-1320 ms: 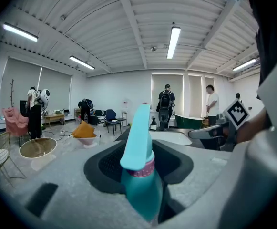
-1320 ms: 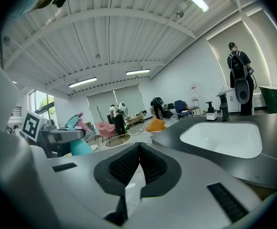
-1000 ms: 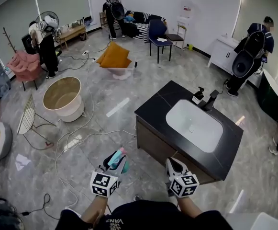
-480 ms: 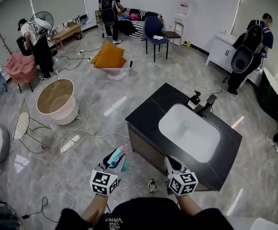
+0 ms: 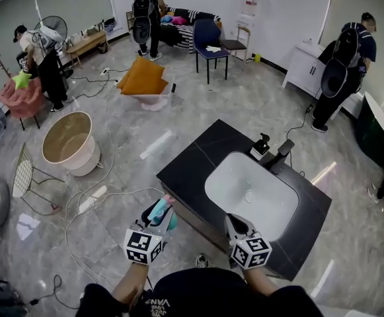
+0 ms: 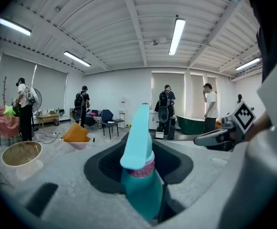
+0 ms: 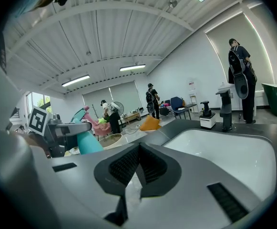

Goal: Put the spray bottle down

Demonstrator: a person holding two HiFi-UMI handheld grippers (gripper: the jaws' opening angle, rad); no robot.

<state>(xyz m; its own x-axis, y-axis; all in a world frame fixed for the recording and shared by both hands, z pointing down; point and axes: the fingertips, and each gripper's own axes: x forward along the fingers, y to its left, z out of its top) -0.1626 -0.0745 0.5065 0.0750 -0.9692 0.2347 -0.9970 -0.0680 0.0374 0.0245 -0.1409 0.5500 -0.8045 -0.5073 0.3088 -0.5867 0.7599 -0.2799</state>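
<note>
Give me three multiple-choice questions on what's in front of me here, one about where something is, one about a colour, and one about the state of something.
1. Where is the spray bottle?
A. On the floor
B. Between the jaws of the left gripper
C. On a chair

2. What colour is the countertop around the white basin?
A. Black
B. White
C. Light wood

3. How do the jaws of the right gripper stand?
A. Shut on the spray bottle
B. Wide apart
C. Together, with nothing between them

Answers:
1 B: the left gripper view shows the teal bottle clamped upright between its jaws.
2 A: the head view shows a dark slab framing the basin.
3 C: the right gripper view shows the jaws meeting, with nothing held.
</note>
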